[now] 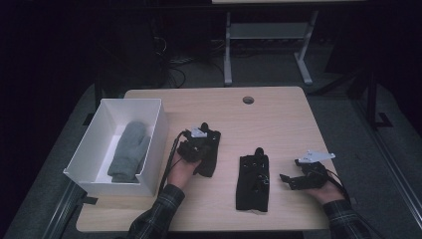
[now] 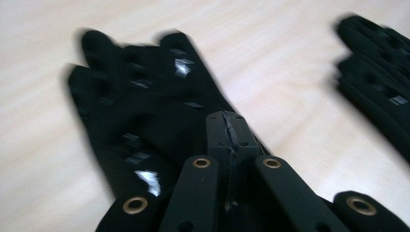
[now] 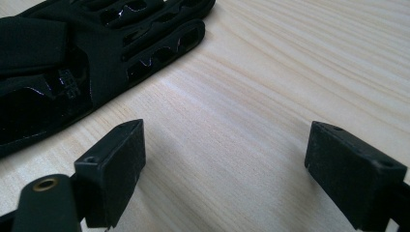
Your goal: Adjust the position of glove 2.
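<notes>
The counter (image 1: 278, 107) is a pale wooden top with a round cable hole near its far edge. At its left end stands a white open box (image 1: 94, 144), and a grey mitten (image 1: 128, 152) already lies flat inside it, cuff toward the near end.

Right of the box, near the middle of the counter, lies one black glove (image 1: 211, 157); the left gripper view shows its fingers pointing away, with small shiny patches on the back. The left tongs (image 1: 198, 142) are clenched on that black glove (image 2: 140, 116) at its cuff end, their jaws pressed together over the fabric. The blur there suggests the hand is moving.

Further right lies a second black glove (image 1: 253, 181), flat on the wood with its fingers toward the far side, untouched. The right tongs (image 1: 291, 180) sit just right of it, jaws spread wide over bare wood, grasping nothing; the right gripper view shows the glove (image 3: 96, 53) off to one side of them.

I'd judge the work as putting handwear into the box: the mitten is in, one black glove is gripped but still resting on the counter, and the other has yet to be picked up.
</notes>
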`<action>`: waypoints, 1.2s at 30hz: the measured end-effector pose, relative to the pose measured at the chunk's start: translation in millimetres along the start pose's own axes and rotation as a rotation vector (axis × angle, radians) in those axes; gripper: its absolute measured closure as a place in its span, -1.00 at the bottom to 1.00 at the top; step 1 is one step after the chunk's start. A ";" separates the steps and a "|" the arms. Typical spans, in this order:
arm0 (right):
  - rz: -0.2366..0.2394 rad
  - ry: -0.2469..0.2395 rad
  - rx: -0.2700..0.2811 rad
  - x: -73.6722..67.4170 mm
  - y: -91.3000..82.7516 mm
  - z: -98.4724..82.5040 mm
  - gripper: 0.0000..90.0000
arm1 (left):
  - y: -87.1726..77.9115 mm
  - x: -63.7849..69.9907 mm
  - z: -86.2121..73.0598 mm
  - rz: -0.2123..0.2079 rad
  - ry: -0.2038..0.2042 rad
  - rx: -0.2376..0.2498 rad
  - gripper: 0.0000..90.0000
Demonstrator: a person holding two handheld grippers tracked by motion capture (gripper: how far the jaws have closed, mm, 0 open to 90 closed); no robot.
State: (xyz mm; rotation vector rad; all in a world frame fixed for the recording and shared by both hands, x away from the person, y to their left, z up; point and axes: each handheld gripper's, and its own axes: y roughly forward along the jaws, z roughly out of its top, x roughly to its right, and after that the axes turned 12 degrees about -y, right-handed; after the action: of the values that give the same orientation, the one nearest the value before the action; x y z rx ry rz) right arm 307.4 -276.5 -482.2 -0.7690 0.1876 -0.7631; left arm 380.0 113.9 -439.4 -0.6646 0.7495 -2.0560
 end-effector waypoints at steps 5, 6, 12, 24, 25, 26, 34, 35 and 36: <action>0.000 0.001 0.000 0.0 0.0 0.0 -0.68 | 1.4 -18.4 9.6 0.034 -0.043 0.025 0.99; 0.000 0.001 0.000 0.0 0.0 0.0 -0.68 | 4.8 -24.8 10.9 0.048 -0.045 0.010 0.99; 0.000 0.001 0.000 0.0 0.0 0.0 -0.68 | 23.4 -33.3 3.1 0.075 -0.029 -0.065 0.99; -0.001 -0.001 0.000 0.1 0.1 0.1 -0.68 | 14.4 2.0 -16.5 -0.048 -0.014 -0.086 0.99; -0.001 0.000 -0.001 0.1 0.1 0.1 -0.68 | 13.6 5.3 -18.4 -0.065 -0.019 -0.089 0.99; -0.001 -0.001 -0.001 0.1 0.1 0.1 -0.68 | 12.4 8.2 -20.0 -0.077 -0.008 -0.102 0.99; -0.001 -0.001 -0.001 0.1 0.1 0.1 -0.68 | 5.0 33.1 -35.6 -0.139 0.003 -0.114 0.99; -0.001 -0.002 0.000 0.2 0.1 0.1 -0.69 | 4.1 35.2 -37.2 -0.143 0.008 -0.116 0.99; -0.001 -0.002 0.000 0.2 0.1 0.1 -0.69 | 3.5 36.7 -38.3 -0.146 0.009 -0.116 0.99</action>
State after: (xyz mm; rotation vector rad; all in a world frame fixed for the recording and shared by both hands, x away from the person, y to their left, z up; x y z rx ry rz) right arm 307.6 -276.5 -482.2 -0.7701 0.1854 -0.7635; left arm 336.8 91.8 -461.2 -0.7961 0.8520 -2.1607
